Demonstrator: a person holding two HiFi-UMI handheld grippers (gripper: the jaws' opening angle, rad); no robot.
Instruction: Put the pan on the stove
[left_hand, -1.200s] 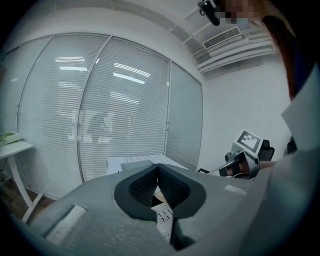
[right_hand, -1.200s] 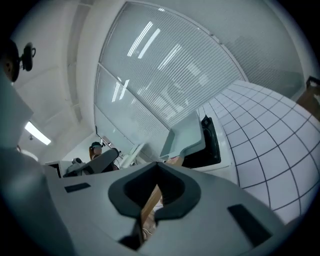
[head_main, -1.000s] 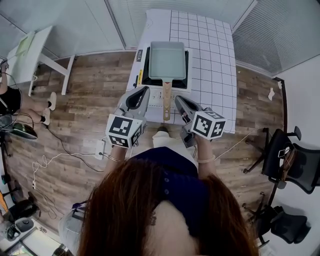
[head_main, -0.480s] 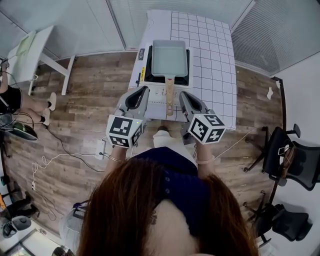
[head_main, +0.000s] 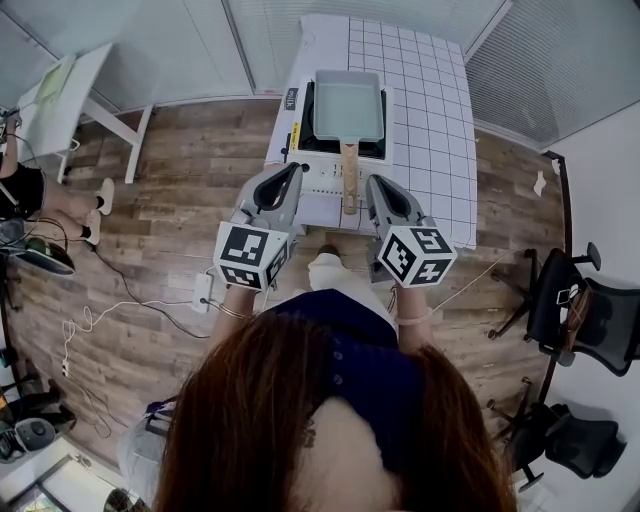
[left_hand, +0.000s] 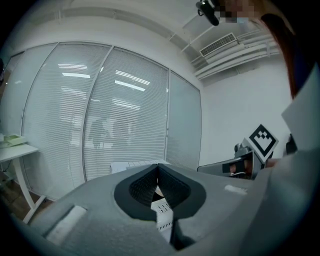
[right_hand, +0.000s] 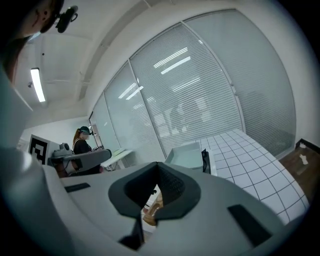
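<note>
A square pale-green pan (head_main: 348, 105) with a wooden handle (head_main: 349, 178) sits on the black stove (head_main: 306, 125), at the near end of a table with a white grid cloth (head_main: 430, 120). The handle points toward me. My left gripper (head_main: 291, 172) hovers left of the handle with its jaws closed and nothing between them. My right gripper (head_main: 377, 183) hovers right of the handle, also shut and empty. In the right gripper view the pan (right_hand: 186, 154) lies ahead, beyond the closed jaw tips of the right gripper (right_hand: 159, 167). The left gripper (left_hand: 158, 167) faces the blinds.
The stove's white control panel (head_main: 325, 180) faces me between the grippers. A white side table (head_main: 60, 95) and a seated person (head_main: 15, 190) are at the left. Office chairs (head_main: 585, 320) stand at the right. Cables (head_main: 110, 310) trail over the wooden floor.
Both grippers have drifted a little up and forward beside the handle, and the right one has rolled. The pan has stayed on the stove.
</note>
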